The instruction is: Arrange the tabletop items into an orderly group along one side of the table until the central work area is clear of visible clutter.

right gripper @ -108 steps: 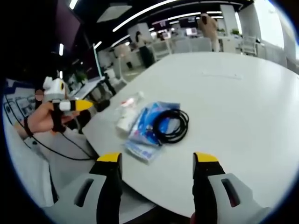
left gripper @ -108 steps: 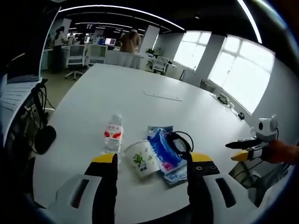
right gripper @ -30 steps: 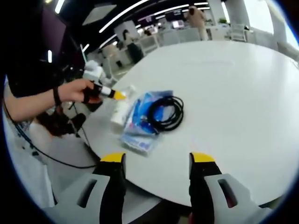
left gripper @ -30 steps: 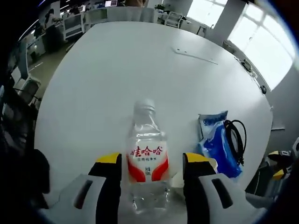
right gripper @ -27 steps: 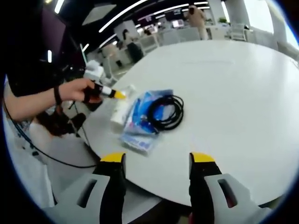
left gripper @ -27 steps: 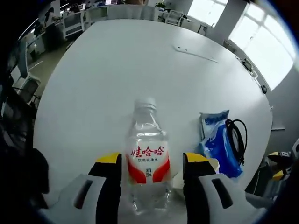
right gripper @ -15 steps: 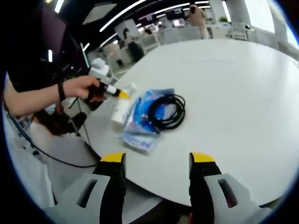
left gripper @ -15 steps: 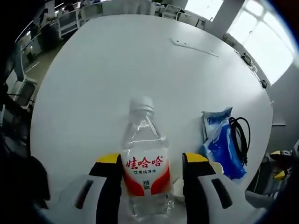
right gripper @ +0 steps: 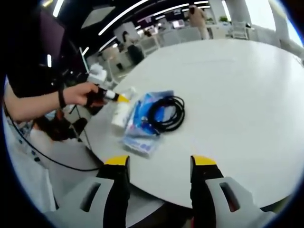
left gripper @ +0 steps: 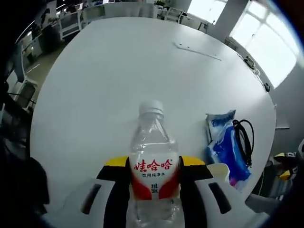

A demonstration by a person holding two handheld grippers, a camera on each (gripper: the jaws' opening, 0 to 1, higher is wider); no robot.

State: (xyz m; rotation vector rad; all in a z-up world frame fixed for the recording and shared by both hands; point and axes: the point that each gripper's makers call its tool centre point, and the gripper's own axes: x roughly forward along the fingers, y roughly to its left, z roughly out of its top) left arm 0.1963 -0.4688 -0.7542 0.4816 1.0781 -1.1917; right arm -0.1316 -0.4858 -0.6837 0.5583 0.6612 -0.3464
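Observation:
A clear water bottle with a red label and white cap stands upright between the jaws of my left gripper, which is shut on it. To its right lie a blue plastic packet with a coiled black cable on top, and a paper cup beside it. In the right gripper view the packet and cable lie near the table's left edge, where a hand holds the left gripper. My right gripper hangs open over the near table edge, nothing between its jaws.
The round white table spreads bare beyond the pile, with a thin pale strip far across it. Office chairs and desks stand past the far edge; people stand in the background. Cables hang below the table's left side.
The left jaws have drawn in from either side of the bottle and now press against its label. The right gripper has barely moved.

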